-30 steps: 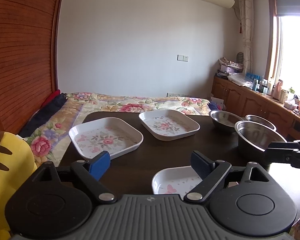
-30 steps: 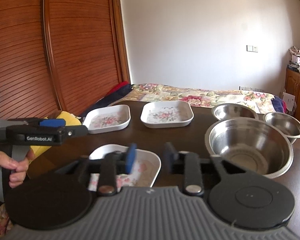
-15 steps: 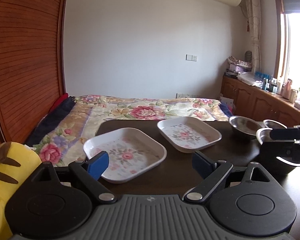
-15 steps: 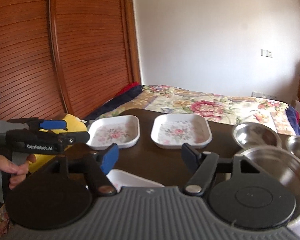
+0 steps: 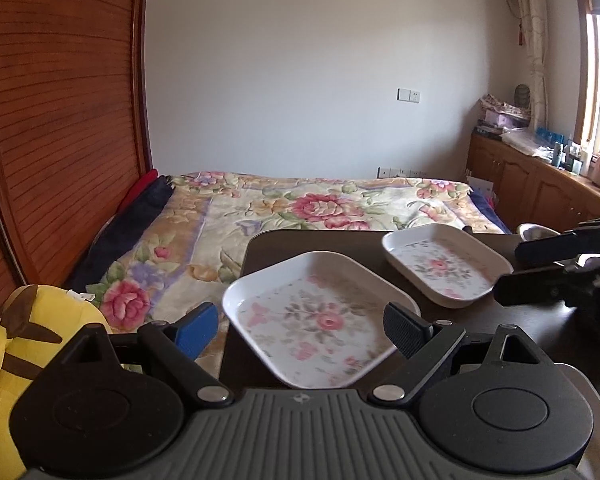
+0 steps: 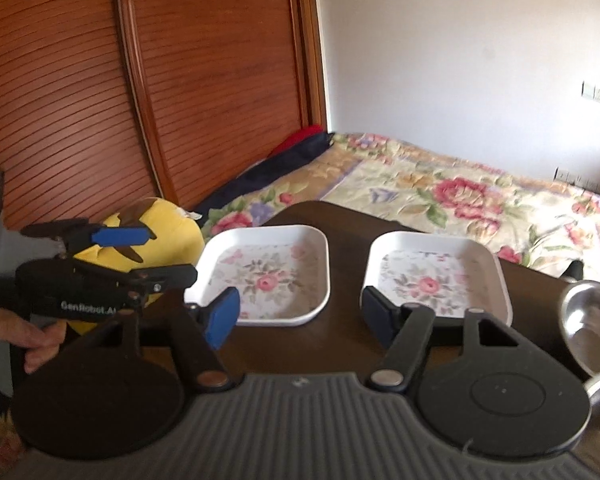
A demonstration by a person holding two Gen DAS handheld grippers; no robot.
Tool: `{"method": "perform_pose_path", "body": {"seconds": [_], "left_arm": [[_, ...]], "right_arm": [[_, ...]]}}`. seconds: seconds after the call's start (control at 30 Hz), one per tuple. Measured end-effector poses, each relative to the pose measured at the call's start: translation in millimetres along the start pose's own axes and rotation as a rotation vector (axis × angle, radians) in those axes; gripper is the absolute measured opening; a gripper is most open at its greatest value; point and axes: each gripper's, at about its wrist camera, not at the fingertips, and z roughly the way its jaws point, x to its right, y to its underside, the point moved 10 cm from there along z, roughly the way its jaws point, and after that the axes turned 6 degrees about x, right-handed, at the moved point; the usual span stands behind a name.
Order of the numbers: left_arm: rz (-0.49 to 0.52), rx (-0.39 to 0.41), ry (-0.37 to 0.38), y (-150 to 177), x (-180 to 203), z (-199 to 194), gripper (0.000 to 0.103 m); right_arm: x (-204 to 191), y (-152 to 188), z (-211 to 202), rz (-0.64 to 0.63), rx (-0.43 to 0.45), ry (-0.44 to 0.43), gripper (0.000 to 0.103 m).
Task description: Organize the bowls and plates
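Plates: two white floral square dishes on dark bench. Left gripper (image 5: 296,326) fingers spread wide, nothing held, hovering over near-left plate (image 5: 316,316). Right gripper (image 6: 300,312) fingers also spread, empty, between both plates. Second plate (image 6: 436,276) beside first, apart. Steel bowl (image 6: 592,328) at right edge. Floral bed (image 5: 284,208) beyond bench.
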Motion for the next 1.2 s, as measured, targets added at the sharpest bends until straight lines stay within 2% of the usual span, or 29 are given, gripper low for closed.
{"method": "perform_pose_path", "body": {"seconds": [0.17,0.23,0.43,0.5,0.7,1.2], "left_arm": [[-0.012,-0.028,0.011,4,-12,18,0.103],[-0.017,-0.041,0.014,6,-16,24,0.103],[-0.053,-0.076,0.023,14,-29,39,0.094],[-0.059,-0.085,0.025,17,-32,42,0.091],[-0.083,-0.108,0.031,24,-41,48,0.086],[-0.112,-0.143,0.07,33,-38,54,0.075]], "right_arm": [[3,-8,28,0.03,-0.057,-0.01,0.053],[4,-9,39,0.034,-0.077,-0.012,0.053],[6,-3,71,0.045,-0.154,-0.006,0.047],[9,-2,81,0.044,-0.17,0.0,0.041],[12,0,101,0.04,-0.211,0.002,0.036],[14,18,123,0.006,-0.28,0.034,0.032]]}}
